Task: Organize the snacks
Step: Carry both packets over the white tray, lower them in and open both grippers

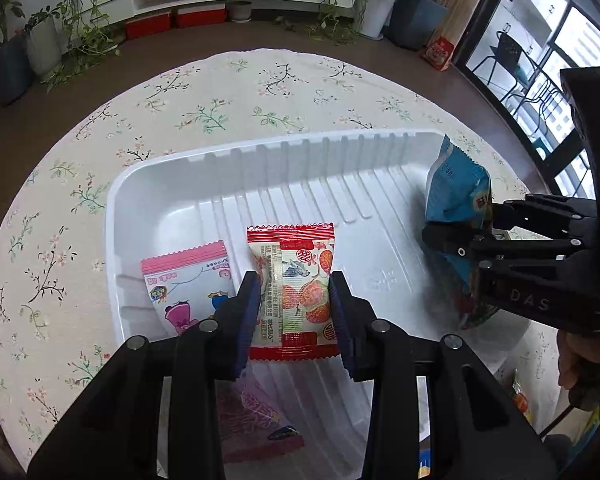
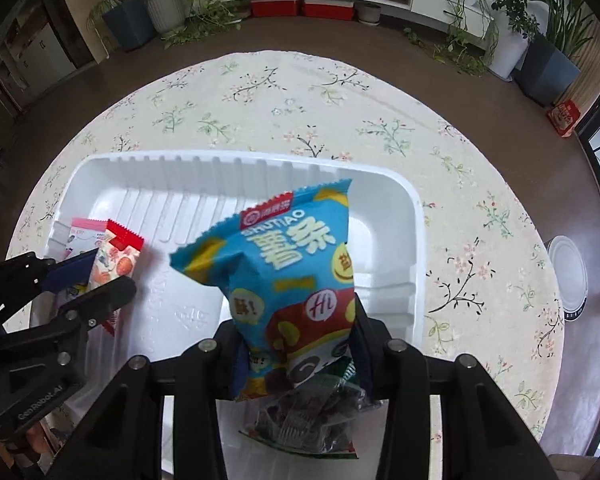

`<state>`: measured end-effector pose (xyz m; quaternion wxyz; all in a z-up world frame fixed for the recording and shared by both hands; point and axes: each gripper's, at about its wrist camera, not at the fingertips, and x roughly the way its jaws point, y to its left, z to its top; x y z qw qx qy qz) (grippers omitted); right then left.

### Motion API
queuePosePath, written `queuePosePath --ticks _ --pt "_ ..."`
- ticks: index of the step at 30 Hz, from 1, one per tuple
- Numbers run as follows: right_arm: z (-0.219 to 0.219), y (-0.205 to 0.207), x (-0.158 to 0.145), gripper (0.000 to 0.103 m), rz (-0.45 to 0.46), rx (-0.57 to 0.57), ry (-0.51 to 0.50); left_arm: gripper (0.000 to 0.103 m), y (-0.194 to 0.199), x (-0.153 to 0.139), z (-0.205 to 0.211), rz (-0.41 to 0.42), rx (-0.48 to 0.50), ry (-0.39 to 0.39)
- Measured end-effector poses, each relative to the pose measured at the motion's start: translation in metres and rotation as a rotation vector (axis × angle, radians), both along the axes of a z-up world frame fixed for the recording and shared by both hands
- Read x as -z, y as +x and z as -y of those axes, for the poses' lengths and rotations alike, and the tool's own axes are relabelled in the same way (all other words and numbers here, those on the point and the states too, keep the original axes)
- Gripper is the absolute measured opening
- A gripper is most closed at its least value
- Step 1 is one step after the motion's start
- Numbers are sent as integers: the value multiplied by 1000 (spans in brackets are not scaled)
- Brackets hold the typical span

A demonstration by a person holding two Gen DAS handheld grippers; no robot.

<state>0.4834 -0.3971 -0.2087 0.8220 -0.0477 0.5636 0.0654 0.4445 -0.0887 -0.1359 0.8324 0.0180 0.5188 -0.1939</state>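
Left fingers (image 1: 296, 312): clenched on red packet (image 1: 292, 280).
Right fingers (image 2: 296, 340): grasping blue bag (image 2: 292, 272).
Risk: the tall bag may topple outside the tray (image 2: 236, 160).

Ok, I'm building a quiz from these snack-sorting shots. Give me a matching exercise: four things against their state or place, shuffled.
Things:
1. red packet
2. blue chip bag
3. pink packet
4. white tray

States:
A. lying in the tray, ungripped
B. held by the right gripper
C. resting on the floral tablecloth
D. held by the left gripper

Pairs: 1-D, 2-B, 3-A, 4-C
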Motion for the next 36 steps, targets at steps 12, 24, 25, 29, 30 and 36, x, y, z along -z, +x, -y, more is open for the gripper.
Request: queuePosePath --ticks 12,24,25,29,30,36 --pt "11 -2 -4 65 16 51 31 57 -12 -20 -5 55 -27 -33" --pt "17 -28 -33 70 102 53 100 72 -46 -61 -25 97 -50 -73" --pt "19 -30 -36 70 113 54 108 73 -51 -65 -27 100 -50 -83" --pt "29 -47 -57 72 167 73 190 82 -74 -86 -42 129 -47 -124" --pt "34 -54 -64 74 187 77 228 86 -83 -93 -48 140 -51 -140" --pt "63 -122 -100 87 341 100 477 103 -148 -131 -88 280 -48 -231"
